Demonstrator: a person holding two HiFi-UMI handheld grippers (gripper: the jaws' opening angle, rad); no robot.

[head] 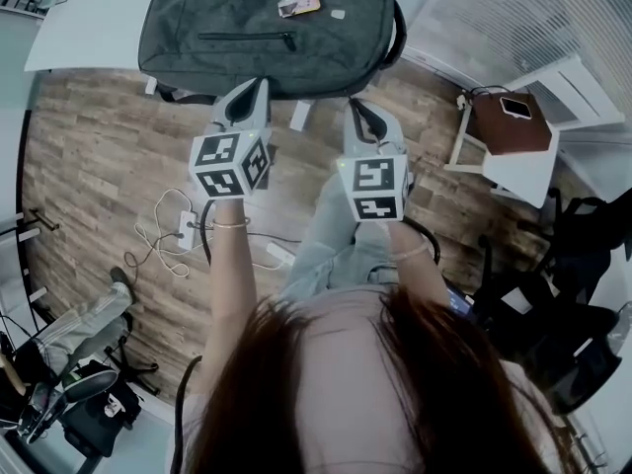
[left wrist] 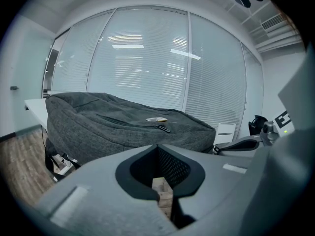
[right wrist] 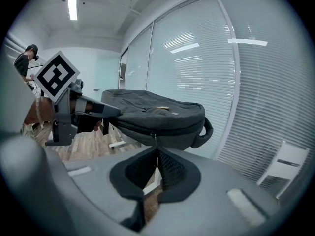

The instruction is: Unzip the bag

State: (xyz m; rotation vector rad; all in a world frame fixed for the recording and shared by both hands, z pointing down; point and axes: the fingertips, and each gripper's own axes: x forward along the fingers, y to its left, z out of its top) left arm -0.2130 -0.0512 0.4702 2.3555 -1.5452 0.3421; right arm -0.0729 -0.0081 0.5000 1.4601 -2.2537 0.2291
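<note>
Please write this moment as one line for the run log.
bag: on table, zipped shut | left gripper: shut, empty, at bag's edge | right gripper: shut, tips at zipper pull

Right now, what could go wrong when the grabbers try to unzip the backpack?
1. The backpack hangs over the table edge, so a hard tug might drag it off.
2. The small card lying on top could slide off.
3. The right gripper is shut close to the zipper pull, so it may nudge it instead of catching it.

grey bag (head: 262, 23), zipped, flat on table
</note>
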